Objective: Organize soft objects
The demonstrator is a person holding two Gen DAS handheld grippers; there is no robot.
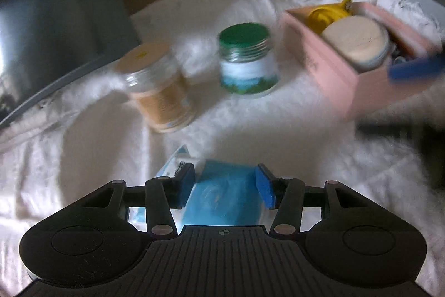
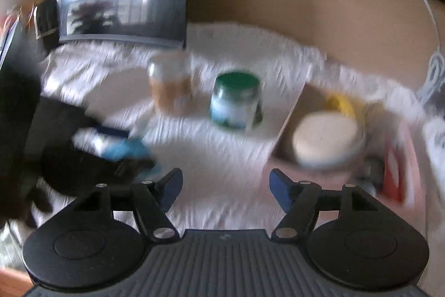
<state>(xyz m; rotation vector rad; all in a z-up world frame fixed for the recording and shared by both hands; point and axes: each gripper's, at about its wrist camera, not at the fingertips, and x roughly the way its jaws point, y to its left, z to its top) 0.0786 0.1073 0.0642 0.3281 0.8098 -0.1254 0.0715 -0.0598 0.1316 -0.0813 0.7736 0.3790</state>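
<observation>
Blue packet [image 1: 222,196], soft and crinkly-looking, seen from the left wrist lying on white fleece [image 1: 278,130] between the left gripper [image 1: 224,183] jaws, which pinch its sides. Probably light, limp and slippery; best held mid-body. Beyond: tan-lidded jar [image 1: 158,85], green-lidded jar [image 1: 246,57], pink box [image 1: 347,60]. From the right wrist, blurred: right gripper [image 2: 225,185] jaws spread, nothing between them; same packet [image 2: 125,149] at left in the other gripper.
</observation>
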